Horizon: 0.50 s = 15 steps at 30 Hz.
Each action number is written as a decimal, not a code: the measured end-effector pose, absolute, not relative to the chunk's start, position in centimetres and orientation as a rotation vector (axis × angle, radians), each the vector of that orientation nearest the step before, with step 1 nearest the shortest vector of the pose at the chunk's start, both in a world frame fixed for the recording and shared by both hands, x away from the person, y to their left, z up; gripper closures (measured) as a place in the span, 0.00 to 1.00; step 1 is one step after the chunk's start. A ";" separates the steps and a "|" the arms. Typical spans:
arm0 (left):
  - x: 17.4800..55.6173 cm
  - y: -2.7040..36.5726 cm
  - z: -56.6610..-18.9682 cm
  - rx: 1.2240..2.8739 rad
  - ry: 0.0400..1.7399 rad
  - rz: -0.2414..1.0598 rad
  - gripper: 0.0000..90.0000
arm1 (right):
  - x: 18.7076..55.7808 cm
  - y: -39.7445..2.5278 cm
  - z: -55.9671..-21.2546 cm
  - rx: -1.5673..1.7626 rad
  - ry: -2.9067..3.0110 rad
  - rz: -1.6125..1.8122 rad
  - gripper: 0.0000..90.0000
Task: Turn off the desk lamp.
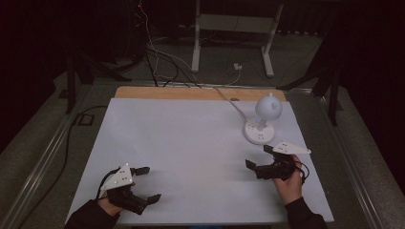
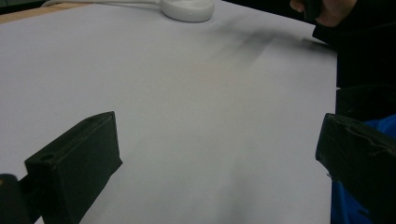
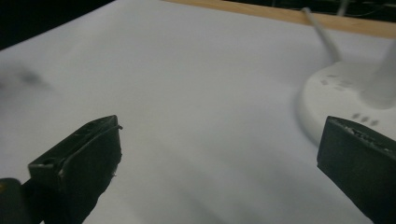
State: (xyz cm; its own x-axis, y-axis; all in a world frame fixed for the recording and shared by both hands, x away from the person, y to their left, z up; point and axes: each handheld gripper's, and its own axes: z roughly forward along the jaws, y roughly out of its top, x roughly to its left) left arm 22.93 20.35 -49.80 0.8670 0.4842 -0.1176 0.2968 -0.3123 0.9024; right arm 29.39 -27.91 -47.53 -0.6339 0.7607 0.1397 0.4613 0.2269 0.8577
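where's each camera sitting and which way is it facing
High view: fixed above the person's side, facing forward and down on the white table cover; both forearms, left gripper and right gripper show.
Left gripper view: rides the left gripper, looking across the cover between its open jaws; the other hand shows far off.
Right gripper view: rides the right gripper, facing the far edge.
Shared: all three show the round white base with its cord.

High view looking forward and down over white sheet [image 1: 191, 152], both gripper views low, close, sharing round lamp base [image 2: 187, 9].
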 end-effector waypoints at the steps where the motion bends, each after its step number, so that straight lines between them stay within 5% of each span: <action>1: 22.9 20.3 -49.8 1.920 0.577 0.210 0.01 | 29.2 -27.8 -47.7 1.139 2.201 1.367 0.00; 15: 22.8 20.3 -49.8 1.926 0.570 0.213 0.01 | 26.8 -27.2 -49.9 1.068 2.363 1.265 0.00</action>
